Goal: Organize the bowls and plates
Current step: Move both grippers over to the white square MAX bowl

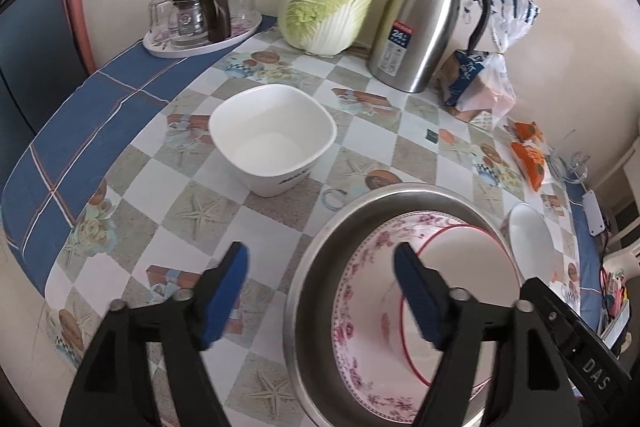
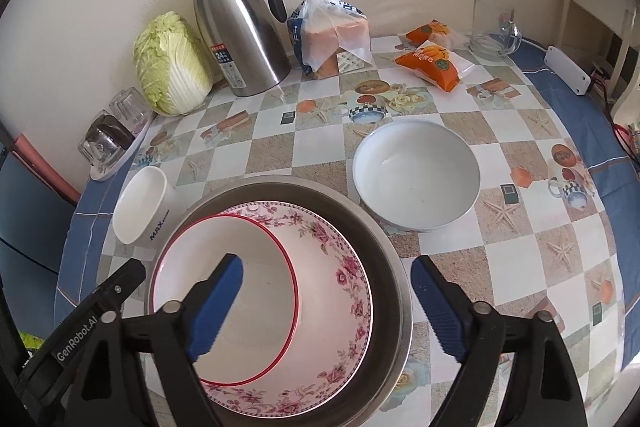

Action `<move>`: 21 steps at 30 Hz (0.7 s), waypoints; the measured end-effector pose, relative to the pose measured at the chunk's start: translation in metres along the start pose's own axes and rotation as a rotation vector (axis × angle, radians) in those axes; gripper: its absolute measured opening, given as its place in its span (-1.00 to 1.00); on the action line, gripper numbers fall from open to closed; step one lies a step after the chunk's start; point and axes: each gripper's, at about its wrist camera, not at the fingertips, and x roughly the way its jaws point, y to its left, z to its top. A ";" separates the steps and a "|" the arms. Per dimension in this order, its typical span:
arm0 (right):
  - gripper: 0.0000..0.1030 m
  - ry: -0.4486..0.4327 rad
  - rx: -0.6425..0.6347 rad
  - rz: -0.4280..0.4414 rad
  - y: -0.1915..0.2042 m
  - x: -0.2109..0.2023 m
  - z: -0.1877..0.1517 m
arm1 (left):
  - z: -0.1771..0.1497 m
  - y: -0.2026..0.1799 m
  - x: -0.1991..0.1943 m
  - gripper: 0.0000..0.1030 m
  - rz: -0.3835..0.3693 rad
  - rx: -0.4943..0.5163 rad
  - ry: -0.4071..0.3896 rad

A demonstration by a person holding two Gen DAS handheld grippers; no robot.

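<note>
On the checked tabletop (image 2: 520, 259), from left to right: a square white bowl (image 2: 140, 205), a steel basin (image 2: 384, 267) holding a floral bowl (image 2: 340, 267) with a red-rimmed bowl (image 2: 256, 267) nested inside, and a round white bowl (image 2: 416, 175). Left hand-held gripper (image 1: 322, 291) and right hand-held gripper (image 2: 326, 301) — both gape wide, empty, above the basin.

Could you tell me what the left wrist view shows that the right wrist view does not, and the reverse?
Only the left wrist view shows the whole tray with its glass pot. Only the right wrist view shows the round white bowl in full and the tall glass. Both show the steel basin holding the floral bowl and red-rimmed bowl, the square white bowl, cabbage and flask.
</note>
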 end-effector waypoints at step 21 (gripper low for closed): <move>1.00 -0.023 -0.004 -0.004 0.001 -0.002 0.005 | 0.034 0.023 -0.001 0.64 0.181 -0.059 -0.030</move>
